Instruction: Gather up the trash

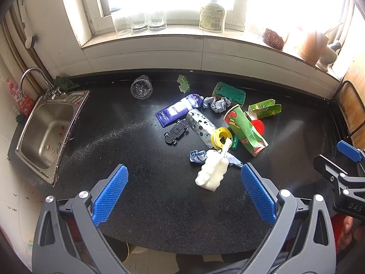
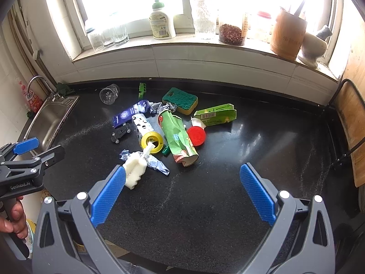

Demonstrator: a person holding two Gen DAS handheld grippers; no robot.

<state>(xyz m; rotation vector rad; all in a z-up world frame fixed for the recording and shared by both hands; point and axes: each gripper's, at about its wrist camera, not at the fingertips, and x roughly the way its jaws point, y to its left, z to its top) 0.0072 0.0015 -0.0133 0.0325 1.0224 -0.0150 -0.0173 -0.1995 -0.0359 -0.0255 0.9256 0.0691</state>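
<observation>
left tool (image 1: 184, 191), right tool (image 2: 182, 191) jaws apart, unloaded; crushed cup (image 2: 178, 137) lying sideways; sink (image 1: 45, 132) dry.

Left gripper (image 1: 184, 191) and right gripper (image 2: 182, 191) hover, fingers spread wide.

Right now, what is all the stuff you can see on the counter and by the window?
Sponge brush: 1, white, nearest on counter.
Crumpled wrappers: 2, grey-blue, one under the brush, one by the scrub sponge.
Tape ring: 1, yellow, mid pile.
Paper cup: 1, green and red, lying down.
Lid: 1, red, beside the cup.
Carton: 1, green, flattened, right.
Scrub sponge: 1, green and yellow, back.
Pouch: 1, purple.
Toy car: 1, black.
Plastic cup: 1, clear, tipped over.
Sink: 1, steel, left.
Bottle: 1, white, windowsill.
Left gripper: open.
Right gripper: open.
</observation>
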